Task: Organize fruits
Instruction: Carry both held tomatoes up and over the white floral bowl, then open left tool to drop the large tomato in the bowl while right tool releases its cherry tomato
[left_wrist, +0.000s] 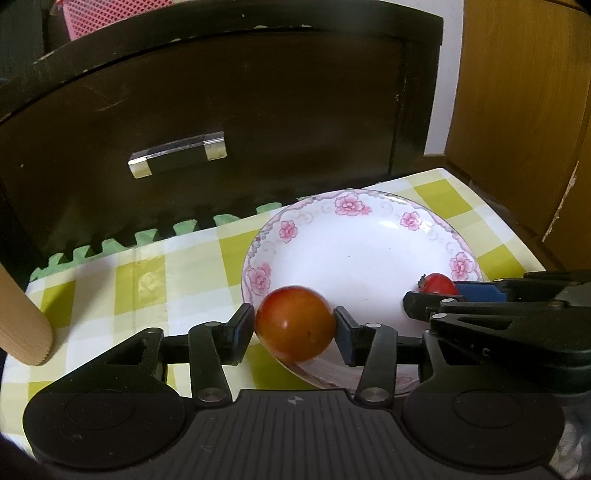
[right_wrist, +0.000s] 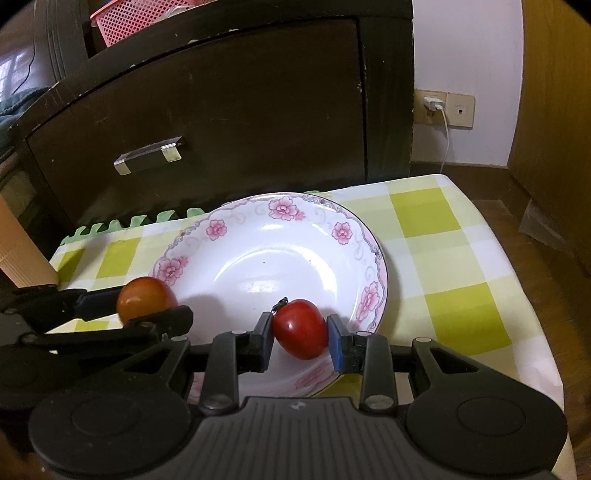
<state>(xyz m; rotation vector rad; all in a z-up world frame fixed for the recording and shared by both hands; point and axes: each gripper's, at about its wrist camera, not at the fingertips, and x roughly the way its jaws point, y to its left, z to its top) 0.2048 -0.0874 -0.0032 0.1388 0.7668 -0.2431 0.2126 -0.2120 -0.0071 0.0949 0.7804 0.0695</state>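
Two fruits are being carried at once. My left hand-held gripper (left_wrist: 295, 326) is clenching an orange-red tomato (left_wrist: 295, 324) at lower centre of the left wrist view, hanging over the near-left rim of the floral plate (left_wrist: 354, 254). My right hand-held gripper (right_wrist: 300, 332) is gripping a smaller red cherry tomato (right_wrist: 301, 328) by its sides, at lower centre of the right wrist view, over the plate's near edge. The plate is sitting on the counter's yellow-green checked cloth (right_wrist: 443, 266), with nothing lying in its well.

I judge that I am bringing both down for release. To do this well I am aiming for the low middle of the plate, lowering until each fruit is nearly touching, then easing the jaws apart slowly, one side at a time, so neither tomato rolls over the rim or knocks the other.

No brand, label or writing is readable anywhere.
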